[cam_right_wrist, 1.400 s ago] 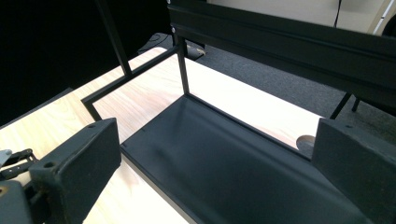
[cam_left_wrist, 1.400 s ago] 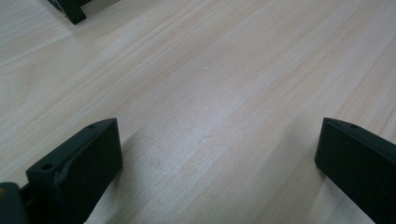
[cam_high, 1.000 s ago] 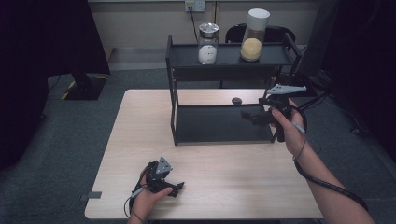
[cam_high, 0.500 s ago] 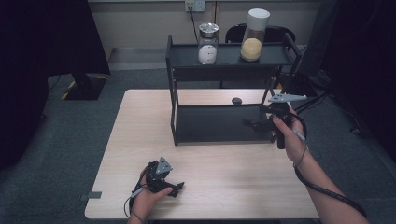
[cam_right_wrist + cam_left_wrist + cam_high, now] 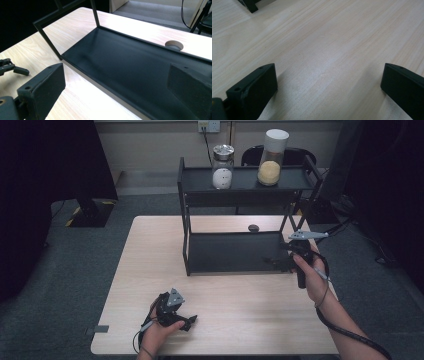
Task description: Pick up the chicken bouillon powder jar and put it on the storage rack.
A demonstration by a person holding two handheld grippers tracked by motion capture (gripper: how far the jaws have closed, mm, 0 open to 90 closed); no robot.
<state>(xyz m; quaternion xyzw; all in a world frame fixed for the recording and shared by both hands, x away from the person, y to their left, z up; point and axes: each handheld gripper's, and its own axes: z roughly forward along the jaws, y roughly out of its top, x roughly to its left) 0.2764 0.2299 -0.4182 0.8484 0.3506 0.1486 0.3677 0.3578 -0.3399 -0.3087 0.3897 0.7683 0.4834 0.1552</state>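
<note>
A black two-tier rack stands on the wooden table. Its top shelf carries a short glass jar with a silver lid and white contents, and beside it a taller jar with a white lid and yellow contents. My right gripper is held at the right end of the bare lower shelf, its jaws open and empty. Near the table's front edge, my left gripper rests low over the wood, open with nothing between its jaws.
A round cable hole sits in the table behind the rack, also seen from the right gripper. One rack foot is ahead of the left gripper. Black chairs and dark equipment stand beyond the table.
My right gripper has come down and toward the near side, beside the lower shelf's right end. The left gripper has stayed where it was.
</note>
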